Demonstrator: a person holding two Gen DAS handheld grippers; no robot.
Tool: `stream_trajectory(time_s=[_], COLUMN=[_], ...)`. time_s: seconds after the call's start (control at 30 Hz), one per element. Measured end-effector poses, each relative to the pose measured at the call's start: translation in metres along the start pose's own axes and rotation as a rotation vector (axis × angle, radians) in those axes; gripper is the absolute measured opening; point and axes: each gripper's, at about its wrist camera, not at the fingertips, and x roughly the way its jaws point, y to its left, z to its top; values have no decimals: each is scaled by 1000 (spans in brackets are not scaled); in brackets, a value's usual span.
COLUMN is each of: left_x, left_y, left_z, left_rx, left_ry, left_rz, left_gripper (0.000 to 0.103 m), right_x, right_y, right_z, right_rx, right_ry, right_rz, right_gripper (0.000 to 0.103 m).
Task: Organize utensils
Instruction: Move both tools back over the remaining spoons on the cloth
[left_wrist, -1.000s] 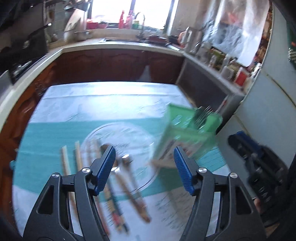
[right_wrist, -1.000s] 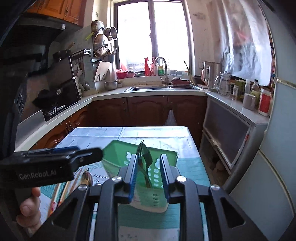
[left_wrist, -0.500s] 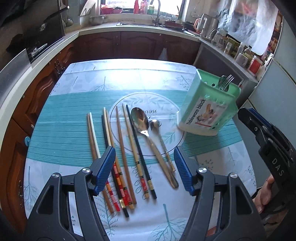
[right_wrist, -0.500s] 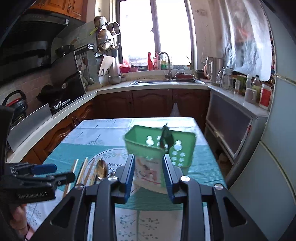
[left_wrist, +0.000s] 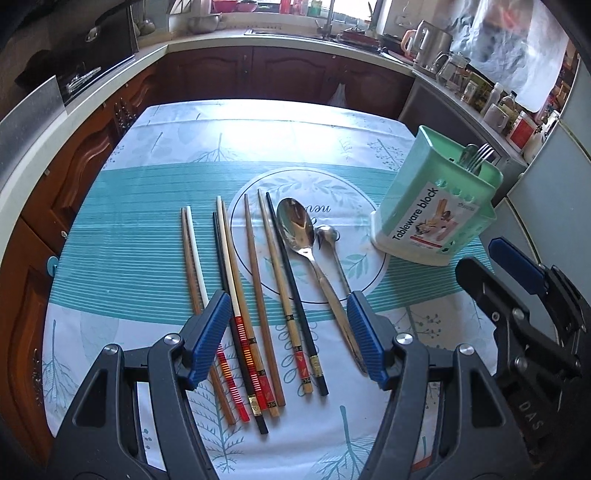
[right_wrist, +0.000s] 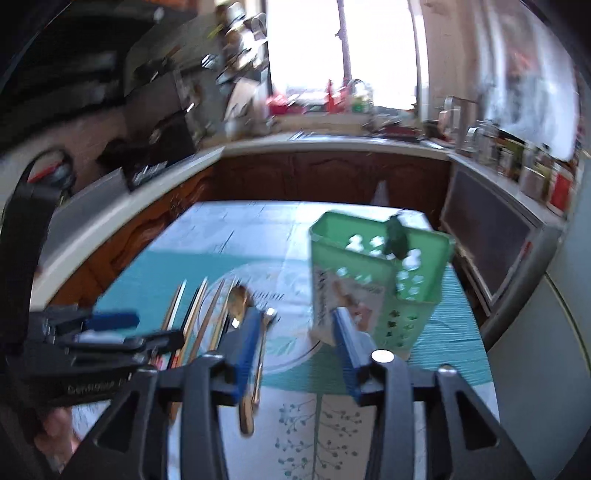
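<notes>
Right now your left claw hangs wide and empty over the lower middle of the left wrist view, its blue pads straddling the handle ends of the chopsticks. Your right claw is opening, and nothing sits between its jaws; in its blurred view the green holder stands just beyond the pads, apart from them. That holder sits upright at the right of the tabletop, with a fork and what looks like another metal piece already poking out of it.

You appear to be between picks: some cutlery is stowed, while the chopsticks, the large spoon and the small spoon lie in a row left of the holder.

For the next move, choose one piece. The chopsticks lie close together, some touching, so lower the left claw over a single handle end and narrow it well before closing, or you will likely catch a neighbour.
</notes>
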Motion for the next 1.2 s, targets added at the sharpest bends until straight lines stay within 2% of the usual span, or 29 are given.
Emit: stream_trajectory(time_s=[0.27,0.43,0.6,0.77,0.8,0.83,0.87,0.93,1.2], left_x=[19,34,55,70,72,76,78,81,82], left_y=[5,13,19,23,25,26,28,30,38], left_z=[2,4,8,12,12,14,14,15,15], left_rx=[-13,-23,-35,-36,-41,-50,-57,-65,-84], left_ry=[30,46,91,109,118,130,135,137,133], left_rz=[4,16,10,-10,-17,-26,-30,-34,-41], left_gripper=[63,63,62,49,45,42,41,41,41], right_x=[12,37,57,76,82,87,91,103,137], right_y=[12,12,15,14,12,12,12,11,23], right_z=[-5,-8,-12,-15,-17,-18,-19,-22,-12], right_rx=[-48,-28,-26,15,25,28,31,40,19], right_ry=[26,142,190,234,252,268,280,312,347], right_rz=[8,45,56,80,86,90,94,109,121], right_gripper=[49,49,49,49,47,41,35,30,29])
